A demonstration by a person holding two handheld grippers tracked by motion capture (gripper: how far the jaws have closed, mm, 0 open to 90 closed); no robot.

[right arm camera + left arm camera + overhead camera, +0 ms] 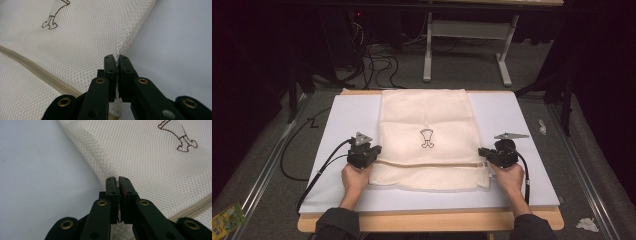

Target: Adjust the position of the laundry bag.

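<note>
Cream mesh zippered laundry bag (427,125) | left gripper (371,155), right gripper (484,152) clamp side edges | folding step | next: lift evenly together

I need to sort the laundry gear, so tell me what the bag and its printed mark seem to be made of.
Bag: cream mesh fabric, probably synthetic, shown by its regular small holes; a woven zip band crosses it. Mark: dark brown outline, printed or stitched, too small to tell.

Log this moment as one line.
left gripper shut on mesh bag left edge | right gripper shut on right edge | bag flat on table
</note>
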